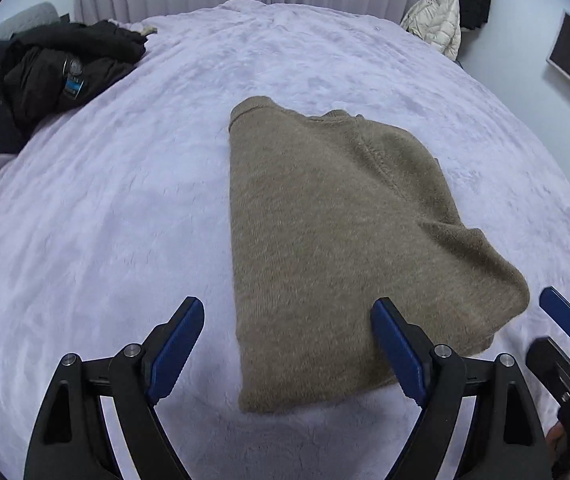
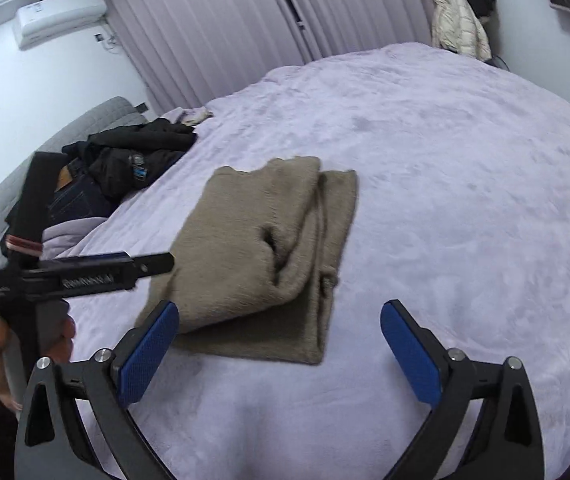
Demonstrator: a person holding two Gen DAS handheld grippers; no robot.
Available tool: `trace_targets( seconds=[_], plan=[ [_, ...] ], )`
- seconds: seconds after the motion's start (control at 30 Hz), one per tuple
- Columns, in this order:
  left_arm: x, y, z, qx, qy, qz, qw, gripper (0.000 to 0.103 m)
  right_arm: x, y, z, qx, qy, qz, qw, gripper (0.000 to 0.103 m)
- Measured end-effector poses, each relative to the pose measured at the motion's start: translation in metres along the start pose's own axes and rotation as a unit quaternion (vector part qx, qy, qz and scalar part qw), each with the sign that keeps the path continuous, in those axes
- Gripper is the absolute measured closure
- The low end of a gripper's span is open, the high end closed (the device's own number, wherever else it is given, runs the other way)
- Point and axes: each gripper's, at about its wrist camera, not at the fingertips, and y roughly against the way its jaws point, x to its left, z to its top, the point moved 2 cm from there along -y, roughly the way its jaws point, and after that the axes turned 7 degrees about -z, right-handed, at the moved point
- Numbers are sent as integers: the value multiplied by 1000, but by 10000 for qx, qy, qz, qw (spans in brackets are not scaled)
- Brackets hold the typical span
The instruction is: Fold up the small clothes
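The lilac bed (image 1: 105, 220) carries the folded brown sweater (image 1: 325, 240) at frame centre, dark clothes (image 1: 57, 68) piled upper left. Nudge that loose top flap and your fold could slide apart on the plush cover. Your left gripper (image 1: 287, 350) and right gripper (image 2: 279, 354) both stand wide open, holding nothing.

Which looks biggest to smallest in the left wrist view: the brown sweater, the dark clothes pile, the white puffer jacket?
1. brown sweater, largest by far, though it lies nearest the camera.
2. dark clothes pile.
3. white puffer jacket, smallest, but it hangs farthest away, so its true size is unsure.
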Motion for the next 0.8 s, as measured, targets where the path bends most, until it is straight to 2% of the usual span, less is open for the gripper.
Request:
trace_targets(
  seconds=[0.1,0.2,0.23,0.27,0.3,0.33,0.37,0.4,0.47,0.5,0.57,0.67,0.7,0.77,0.8],
  plan=[
    [4,2,-20,-156,44,-267,9995,16,16,-12,6,67,323,-240,9992,24],
    [-3,-3,-40,-109,-354,-337,9987,16,10,-32,15,194,276,-254,9991,25],
    [-6,-5,-46,-71,-542,-280,9981,16,7,-41,16,310,241,-264,9989,40],
    [-10,-7,-52,-90,-772,-44,9970,16,5,-52,16,520,194,-131,9984,55],
    [-8,-11,-54,-132,-884,260,9957,16,2,-59,14,719,134,49,9973,80],
    [-1,-18,-54,-98,-842,462,9953,16,-1,-62,11,796,26,139,9967,82],
    [10,-25,-54,5,-647,441,9969,16,-5,-61,8,772,-97,153,9968,83],
    [25,-31,-55,108,-318,203,9992,16,-10,-58,3,772,-217,158,9967,84],
    [51,-32,-57,57,262,-467,9985,16,-20,-55,-11,813,-504,125,9953,85],
    [55,-31,-57,-3,322,-618,9976,16,-24,-56,-20,874,-621,119,9942,85],
    [53,-31,-60,-87,177,-583,9981,16,-23,-60,-31,944,-552,138,9939,85],
    [40,-24,-63,-128,-122,-368,9992,16,-24,-49,-20,920,-710,252,9929,77],
    [35,-19,-64,-125,-187,-473,9986,16,-25,-40,-10,791,-731,282,9938,72],
    [23,-5,-63,-194,-299,-779,9963,16,-23,-24,8,439,-556,178,9973,55],
    [16,4,-62,-284,-364,-919,9947,16,-22,-19,18,287,-448,64,9986,37]
  ],
)
